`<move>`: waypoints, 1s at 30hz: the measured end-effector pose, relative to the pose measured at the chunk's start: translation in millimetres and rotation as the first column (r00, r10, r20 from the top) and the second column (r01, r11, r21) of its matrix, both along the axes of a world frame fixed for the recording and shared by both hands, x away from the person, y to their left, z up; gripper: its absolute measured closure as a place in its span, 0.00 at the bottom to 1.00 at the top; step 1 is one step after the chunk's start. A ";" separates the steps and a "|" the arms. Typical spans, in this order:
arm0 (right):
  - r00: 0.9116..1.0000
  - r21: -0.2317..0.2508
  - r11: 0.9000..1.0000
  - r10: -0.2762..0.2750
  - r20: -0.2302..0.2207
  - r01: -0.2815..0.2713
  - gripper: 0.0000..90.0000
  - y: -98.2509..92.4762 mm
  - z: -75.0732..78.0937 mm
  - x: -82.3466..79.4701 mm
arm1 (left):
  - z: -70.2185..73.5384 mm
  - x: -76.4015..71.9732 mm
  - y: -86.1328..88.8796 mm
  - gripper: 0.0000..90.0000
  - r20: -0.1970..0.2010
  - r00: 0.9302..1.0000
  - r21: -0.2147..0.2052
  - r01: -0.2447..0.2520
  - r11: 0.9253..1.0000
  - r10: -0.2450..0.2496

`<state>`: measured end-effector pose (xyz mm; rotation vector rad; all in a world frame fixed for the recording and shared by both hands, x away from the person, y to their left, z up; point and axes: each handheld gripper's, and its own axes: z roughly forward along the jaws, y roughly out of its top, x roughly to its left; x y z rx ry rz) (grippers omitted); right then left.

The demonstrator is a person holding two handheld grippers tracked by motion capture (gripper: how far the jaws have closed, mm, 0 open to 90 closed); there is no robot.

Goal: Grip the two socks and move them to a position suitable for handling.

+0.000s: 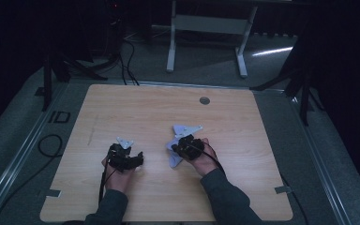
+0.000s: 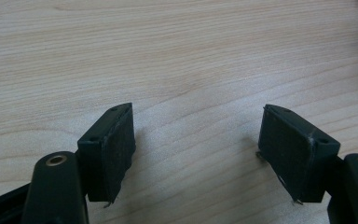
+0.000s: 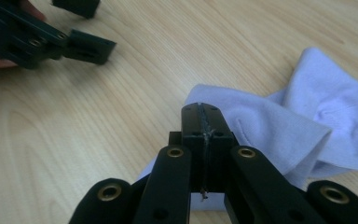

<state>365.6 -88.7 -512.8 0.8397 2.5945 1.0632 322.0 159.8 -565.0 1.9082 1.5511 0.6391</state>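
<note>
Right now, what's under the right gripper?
A pale sock lies crumpled on the wooden table beneath the right gripper, whose jaws are pressed together. Whether they pinch any of the fabric is hidden by the jaws themselves.

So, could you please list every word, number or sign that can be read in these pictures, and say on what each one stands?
"ID": large dark letters on the grey floor strip left of the light wooden table, in the high view.
The pale lilac fabric sock, the tabletop and both black hand-held grippers carry no readable text.
</note>
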 end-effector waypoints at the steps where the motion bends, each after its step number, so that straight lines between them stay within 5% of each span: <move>1: 1.000 0.003 1.000 0.003 0.005 -0.003 0.99 -1.2 2.1 -1.0 | 0.0 0.0 0.0 0.30 0.000 1.000 0.000 0.000 1.000 0.000; 15: 0.998 0.041 0.999 0.006 0.059 -0.009 0.99 -27.4 34.1 -15.7 | -0.2 0.1 -0.2 0.30 0.002 1.000 -0.002 -0.001 1.000 0.001; 30: 0.998 0.031 0.998 0.045 0.035 -0.046 0.99 -68.8 40.3 -25.6 | -0.4 0.2 -0.1 0.30 0.003 1.000 -0.002 0.000 1.000 0.000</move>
